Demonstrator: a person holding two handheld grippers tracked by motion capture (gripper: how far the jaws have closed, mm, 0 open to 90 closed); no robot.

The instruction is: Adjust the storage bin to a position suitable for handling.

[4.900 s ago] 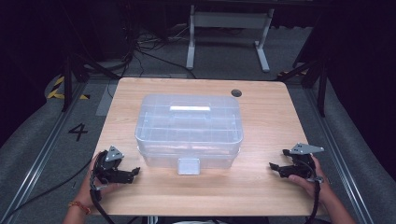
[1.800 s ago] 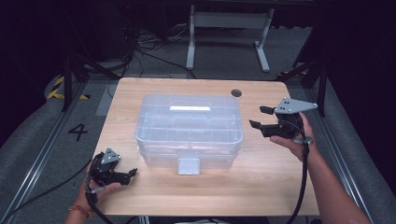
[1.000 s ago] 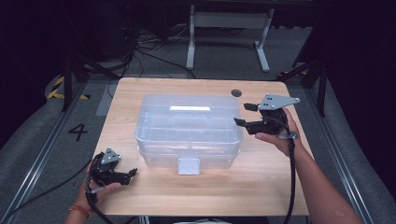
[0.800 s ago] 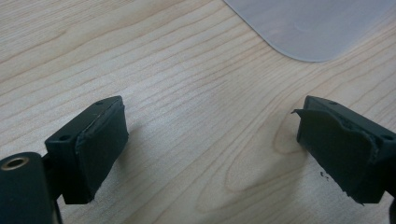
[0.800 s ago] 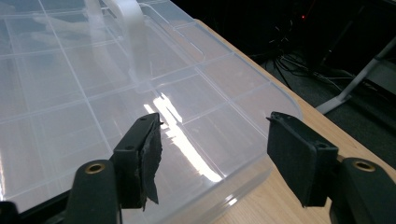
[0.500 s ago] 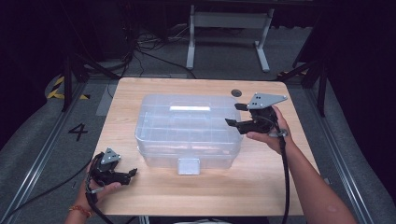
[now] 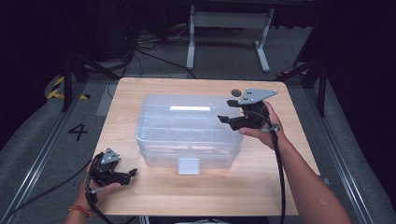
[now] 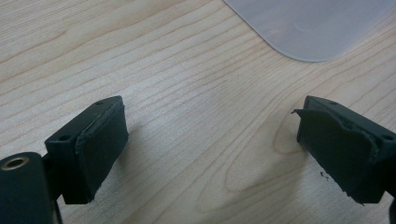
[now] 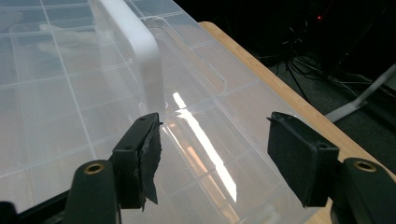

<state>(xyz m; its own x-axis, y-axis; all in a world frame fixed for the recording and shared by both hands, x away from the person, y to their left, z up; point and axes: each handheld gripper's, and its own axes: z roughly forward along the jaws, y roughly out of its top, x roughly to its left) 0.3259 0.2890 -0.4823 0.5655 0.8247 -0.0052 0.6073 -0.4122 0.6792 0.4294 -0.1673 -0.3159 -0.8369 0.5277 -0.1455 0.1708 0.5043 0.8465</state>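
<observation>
Wooden table (image 7: 140, 98) holds a clear plastic box (image 7: 187, 128) at centre. Right gripper (image 7: 229, 112), jaws spread and empty, hovers at three o'clock over its lid; aim squarely for the white handle (image 9: 135, 46). Left gripper (image 7: 131, 173), spread, rests at seven o'clock.

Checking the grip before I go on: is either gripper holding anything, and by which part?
Nothing is held. The right gripper is open above the clear box's lid; the left gripper is open over bare table.
</observation>
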